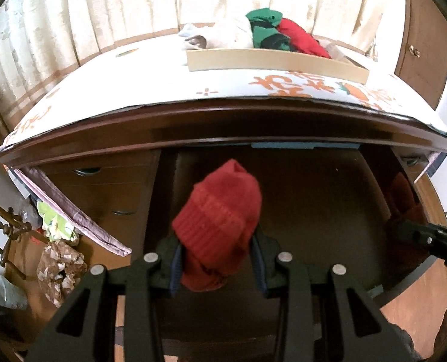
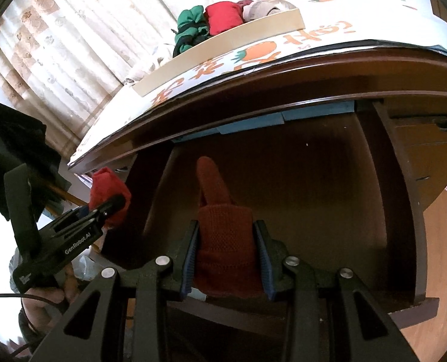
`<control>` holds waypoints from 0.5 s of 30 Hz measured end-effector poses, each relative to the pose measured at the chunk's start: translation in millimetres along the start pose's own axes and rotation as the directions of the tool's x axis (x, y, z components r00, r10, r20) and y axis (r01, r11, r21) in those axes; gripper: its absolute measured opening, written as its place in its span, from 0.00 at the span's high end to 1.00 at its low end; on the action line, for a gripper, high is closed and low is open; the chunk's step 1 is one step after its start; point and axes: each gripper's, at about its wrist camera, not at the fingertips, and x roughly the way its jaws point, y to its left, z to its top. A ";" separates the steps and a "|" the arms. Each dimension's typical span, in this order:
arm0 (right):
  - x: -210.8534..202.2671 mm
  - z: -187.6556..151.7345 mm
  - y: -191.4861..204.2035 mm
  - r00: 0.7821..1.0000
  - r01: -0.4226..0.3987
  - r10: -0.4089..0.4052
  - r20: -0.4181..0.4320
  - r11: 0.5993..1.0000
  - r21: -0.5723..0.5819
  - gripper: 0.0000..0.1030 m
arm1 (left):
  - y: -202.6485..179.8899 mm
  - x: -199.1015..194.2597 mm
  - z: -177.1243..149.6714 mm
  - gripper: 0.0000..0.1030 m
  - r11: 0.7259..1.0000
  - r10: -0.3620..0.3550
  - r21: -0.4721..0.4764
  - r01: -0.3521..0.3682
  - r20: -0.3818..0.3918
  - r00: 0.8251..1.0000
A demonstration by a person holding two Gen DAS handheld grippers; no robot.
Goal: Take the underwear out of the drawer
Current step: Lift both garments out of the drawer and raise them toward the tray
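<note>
In the left wrist view my left gripper (image 1: 217,259) is shut on a bright red knitted garment (image 1: 220,211), which bulges up above the pads over the open dark wooden drawer (image 1: 313,199). My right gripper (image 1: 404,232) enters at the right edge with a darker red piece (image 1: 404,193) in it. In the right wrist view my right gripper (image 2: 226,256) is shut on a dark red knitted garment (image 2: 223,238) that sticks up over the drawer floor (image 2: 313,199). The left gripper (image 2: 114,208) at the left clamps its red bundle (image 2: 105,187).
A shallow beige tray (image 1: 271,61) on the desk top holds green, red and white folded clothes (image 1: 265,30). The desk's front edge (image 1: 223,120) overhangs the drawer. Side drawers (image 1: 102,187), a brass stand and bags crowd the left. Curtains hang behind.
</note>
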 end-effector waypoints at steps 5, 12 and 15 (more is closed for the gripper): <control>-5.2 1.2 2.8 1.000 -0.001 0.001 0.017 1.000 -0.007 0.63 | -0.1 -2.8 -0.3 0.64 1.000 -0.006 -0.007 0.006 0.003 1.000; -16.7 7.0 10.9 0.997 0.005 -0.002 0.080 0.999 -0.035 0.63 | -1.2 -20.0 9.9 0.64 0.999 -0.029 -0.022 0.030 0.076 0.997; -18.7 10.1 13.1 0.995 0.002 0.002 0.097 0.999 -0.038 0.63 | -5.4 -27.1 18.4 0.64 0.999 -0.038 -0.012 0.039 0.108 0.993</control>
